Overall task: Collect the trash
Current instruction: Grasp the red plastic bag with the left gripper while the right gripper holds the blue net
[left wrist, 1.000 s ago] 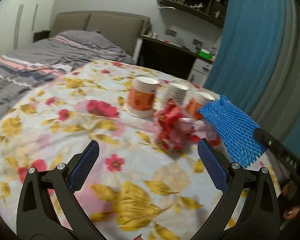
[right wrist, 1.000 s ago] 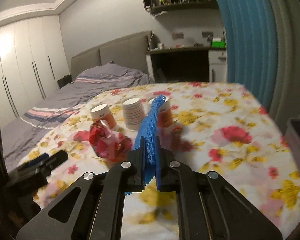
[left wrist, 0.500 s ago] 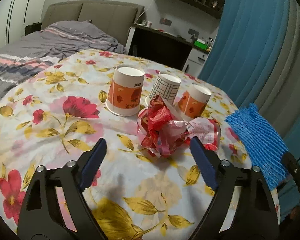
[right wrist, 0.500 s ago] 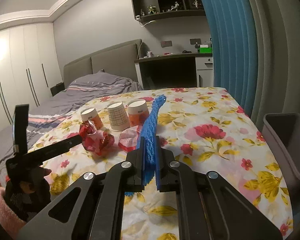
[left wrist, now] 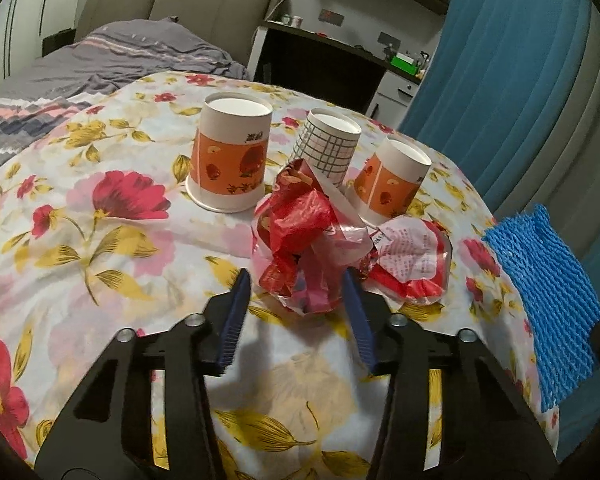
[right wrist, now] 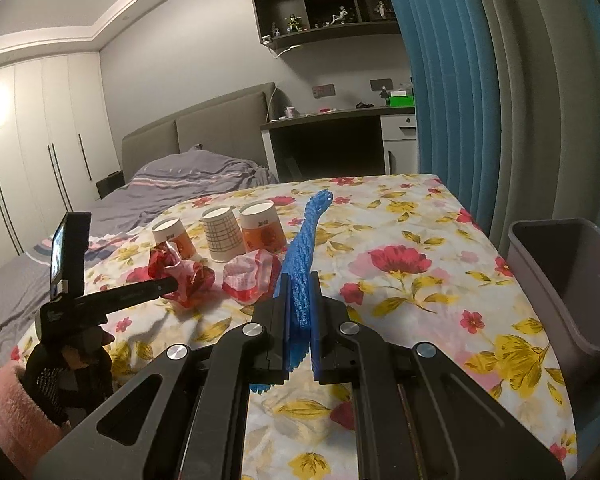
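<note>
A crumpled red plastic wrapper (left wrist: 304, 240) lies on the floral tablecloth (left wrist: 100, 240). My left gripper (left wrist: 298, 284) is open, its jaws on either side of the wrapper's near end. A second red-and-white wrapper (left wrist: 412, 256) lies just right of it. My right gripper (right wrist: 300, 292) is shut on a blue foam net (right wrist: 302, 248), held above the table; the net also shows in the left wrist view (left wrist: 544, 300). In the right wrist view the red wrapper (right wrist: 184, 276) and second wrapper (right wrist: 248, 276) lie left of the net.
Three upside-down paper cups stand behind the wrappers: an orange one (left wrist: 232, 160), a checked one (left wrist: 328, 148) and a smaller orange one (left wrist: 392, 180). A grey bin (right wrist: 564, 280) stands off the table's right edge. A bed and desk lie beyond.
My left gripper has moved forward to the red wrapper and its jaws have narrowed around it. My right gripper has risen and drawn back with the blue net.
</note>
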{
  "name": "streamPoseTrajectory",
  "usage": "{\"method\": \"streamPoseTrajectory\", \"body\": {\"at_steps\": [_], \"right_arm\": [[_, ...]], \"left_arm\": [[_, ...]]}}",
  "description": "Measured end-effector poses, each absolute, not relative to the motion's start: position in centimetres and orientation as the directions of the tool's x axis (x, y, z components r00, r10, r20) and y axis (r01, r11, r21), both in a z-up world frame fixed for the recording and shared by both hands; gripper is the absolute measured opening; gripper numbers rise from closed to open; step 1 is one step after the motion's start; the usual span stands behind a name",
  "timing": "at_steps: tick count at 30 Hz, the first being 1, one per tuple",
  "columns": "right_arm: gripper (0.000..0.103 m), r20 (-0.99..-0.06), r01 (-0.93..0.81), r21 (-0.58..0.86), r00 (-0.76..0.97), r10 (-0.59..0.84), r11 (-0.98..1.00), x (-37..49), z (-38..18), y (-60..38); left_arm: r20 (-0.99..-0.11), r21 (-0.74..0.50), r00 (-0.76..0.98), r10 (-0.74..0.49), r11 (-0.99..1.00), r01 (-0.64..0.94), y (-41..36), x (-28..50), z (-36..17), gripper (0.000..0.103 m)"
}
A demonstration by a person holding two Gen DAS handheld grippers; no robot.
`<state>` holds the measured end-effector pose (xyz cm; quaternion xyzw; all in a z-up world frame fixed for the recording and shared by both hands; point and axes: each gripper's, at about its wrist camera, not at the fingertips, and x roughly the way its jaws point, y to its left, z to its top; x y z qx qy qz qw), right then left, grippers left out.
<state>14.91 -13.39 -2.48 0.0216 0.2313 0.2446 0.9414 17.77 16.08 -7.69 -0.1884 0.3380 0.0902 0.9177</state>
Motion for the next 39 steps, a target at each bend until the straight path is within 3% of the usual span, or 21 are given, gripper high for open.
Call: {"method": "streamPoseTrajectory", "body": {"at_steps": [4,6,8,13,39], "right_arm": [[0.009,-0.424,-0.452,0.153,0.773,0.471,0.879,15.0,-2.5,-13.4],[0.009,-0.426,-0.453,0.153,0.772,0.472,0.878,15.0,-2.5,-13.4],[0.009,-0.429,-0.453,0.151,0.771,0.471,0.879,14.9,-2.6,-13.5],[0.009,-0.43,-0.453,0.147,0.771,0.469,0.879,14.7,-2.5,-13.4],[0.009,-0.41,-0.459,0.123,0.784,0.466,0.88,12.7,-2.5,-14.3]], "left_arm": [[-0.66,-0.298,0.751,0.017,0.912,-0.282,16.1,17.9,-8.0,0.03],[-0.657,-0.301,0.754,0.012,0.912,-0.277,16.1,17.8,-8.0,0.016],[-0.655,-0.3,0.756,0.012,0.913,-0.274,16.1,17.7,-7.9,0.008],[-0.63,-0.311,0.777,0.005,0.915,-0.258,15.6,16.7,-7.4,0.001],[-0.495,-0.324,0.868,0.042,0.918,-0.229,12.2,8.4,-3.6,0.0]]}}
